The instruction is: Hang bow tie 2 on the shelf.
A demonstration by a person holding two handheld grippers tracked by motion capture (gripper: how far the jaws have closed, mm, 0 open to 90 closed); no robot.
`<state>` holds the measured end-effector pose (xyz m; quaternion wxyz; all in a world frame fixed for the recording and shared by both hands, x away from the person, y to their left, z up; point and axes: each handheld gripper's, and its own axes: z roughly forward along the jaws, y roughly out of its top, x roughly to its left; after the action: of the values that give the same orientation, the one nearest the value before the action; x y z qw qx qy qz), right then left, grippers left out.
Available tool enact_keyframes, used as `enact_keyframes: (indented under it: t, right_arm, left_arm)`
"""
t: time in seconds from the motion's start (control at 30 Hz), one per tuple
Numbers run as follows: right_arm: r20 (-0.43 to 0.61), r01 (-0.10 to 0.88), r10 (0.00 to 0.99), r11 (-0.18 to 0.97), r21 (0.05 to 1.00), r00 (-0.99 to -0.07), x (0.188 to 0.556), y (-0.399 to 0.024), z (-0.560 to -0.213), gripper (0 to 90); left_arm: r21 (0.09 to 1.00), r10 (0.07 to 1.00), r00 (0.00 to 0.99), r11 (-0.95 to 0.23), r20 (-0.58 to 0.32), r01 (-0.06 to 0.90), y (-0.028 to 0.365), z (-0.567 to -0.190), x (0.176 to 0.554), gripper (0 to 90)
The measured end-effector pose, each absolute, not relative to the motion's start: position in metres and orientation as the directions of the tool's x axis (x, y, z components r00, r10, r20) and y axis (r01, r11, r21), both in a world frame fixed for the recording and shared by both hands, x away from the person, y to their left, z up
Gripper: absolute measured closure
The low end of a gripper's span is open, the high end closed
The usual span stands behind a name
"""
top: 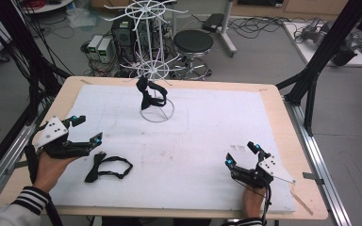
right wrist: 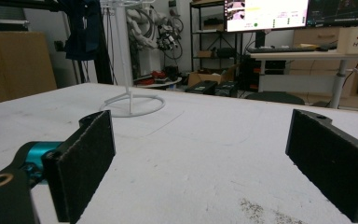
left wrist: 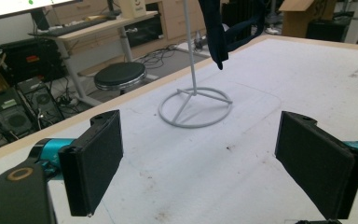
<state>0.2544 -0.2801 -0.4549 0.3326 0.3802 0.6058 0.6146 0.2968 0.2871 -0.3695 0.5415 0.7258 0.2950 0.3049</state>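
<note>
left tool [top: 86, 128] agape, hand low | bow tie [top: 107, 168] probably just beside

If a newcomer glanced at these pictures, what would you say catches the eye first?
Probably the tall white wire rack at the far middle of the table, with a dark bow tie hanging from it. Next, a second bow tie lying flat near the left hand-held gripper, whose jaws stand open, as do those of the right hand-held gripper.
</note>
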Motion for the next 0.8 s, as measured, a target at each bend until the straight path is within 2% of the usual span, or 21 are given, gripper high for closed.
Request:
enact_keyframes:
  t: [0.37,0.8]
  right_arm:
    - [0.066,0.052,0.870,-0.046,0.998,-0.489,0.2544,-0.2801,-0.4550,7.4]
    - [0.068,0.055,0.870,-0.047,0.997,-0.488,0.2544,-0.2802,-0.4550,7.4]
  left_arm:
    - [0.919,0.742,0.657,-0.341,0.135,0.196,0.2865,-0.3647,0.2967,15.5]
    - [0.837,0.652,0.746,-0.478,0.134,0.268,0.2829,-0.3630,0.3044,15.5]
